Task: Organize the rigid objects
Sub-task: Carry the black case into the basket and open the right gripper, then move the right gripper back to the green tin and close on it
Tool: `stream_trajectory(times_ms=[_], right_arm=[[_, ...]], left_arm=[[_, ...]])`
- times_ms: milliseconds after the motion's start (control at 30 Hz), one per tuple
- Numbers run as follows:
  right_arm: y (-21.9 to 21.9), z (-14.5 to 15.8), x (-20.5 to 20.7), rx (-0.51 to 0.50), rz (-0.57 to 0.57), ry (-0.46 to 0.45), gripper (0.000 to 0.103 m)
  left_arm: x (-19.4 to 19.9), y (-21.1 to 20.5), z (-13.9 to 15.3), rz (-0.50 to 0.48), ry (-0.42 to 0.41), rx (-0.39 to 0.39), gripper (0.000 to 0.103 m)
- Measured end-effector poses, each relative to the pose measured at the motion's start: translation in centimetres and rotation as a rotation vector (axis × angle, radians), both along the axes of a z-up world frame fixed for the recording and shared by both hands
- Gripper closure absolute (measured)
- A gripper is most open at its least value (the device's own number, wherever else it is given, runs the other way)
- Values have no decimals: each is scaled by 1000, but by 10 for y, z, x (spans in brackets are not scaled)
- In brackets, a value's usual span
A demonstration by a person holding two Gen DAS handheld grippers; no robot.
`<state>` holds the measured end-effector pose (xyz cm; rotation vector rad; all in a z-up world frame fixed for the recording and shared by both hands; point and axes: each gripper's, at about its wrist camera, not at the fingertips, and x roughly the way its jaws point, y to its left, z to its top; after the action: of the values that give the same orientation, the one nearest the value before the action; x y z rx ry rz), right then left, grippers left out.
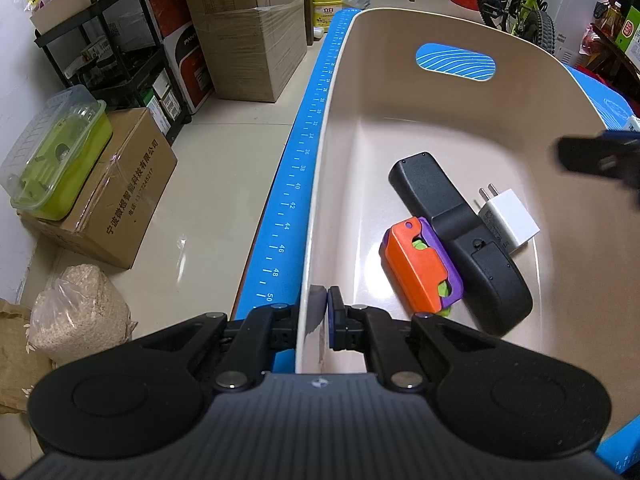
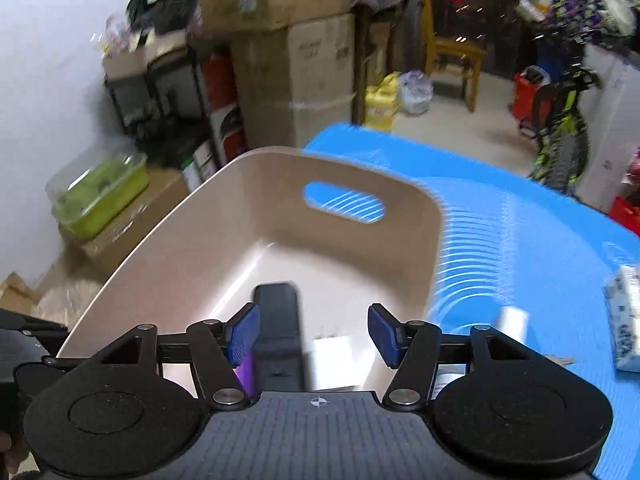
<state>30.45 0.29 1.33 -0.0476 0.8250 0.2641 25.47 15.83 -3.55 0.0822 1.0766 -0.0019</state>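
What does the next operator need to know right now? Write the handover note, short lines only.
Left gripper: shut on the near-left rim of the beige bin, steadying it.
Right gripper: open, nothing between its pads, above the bin's near end.
In the bin: black remote, orange and purple toy beside it, white charger plug against the remote's other side.
Still out on the blue mat: a small white item, too blurred to identify, and a white and blue printed pack at the right edge.
Done: three items binned.
Left: probably collect those two; keep the bin held.
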Motion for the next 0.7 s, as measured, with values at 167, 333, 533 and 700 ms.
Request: stream_trajectory(times_ms=[167,333,533,700], right_arm=[[-50,14,-9,7,-109,-50,30],[-98,2,-14,-62,-221,-59,28],[-142,-40,-16,-133,-296,-3,24],[-161,-70,-9,-160,-362,53,22]], left_arm=[[0,0,0,0,0,0,93],[0,0,0,0,0,-1,94],[0,1,0,0,0,-1,93],[0,0,0,1,1,-1,93]])
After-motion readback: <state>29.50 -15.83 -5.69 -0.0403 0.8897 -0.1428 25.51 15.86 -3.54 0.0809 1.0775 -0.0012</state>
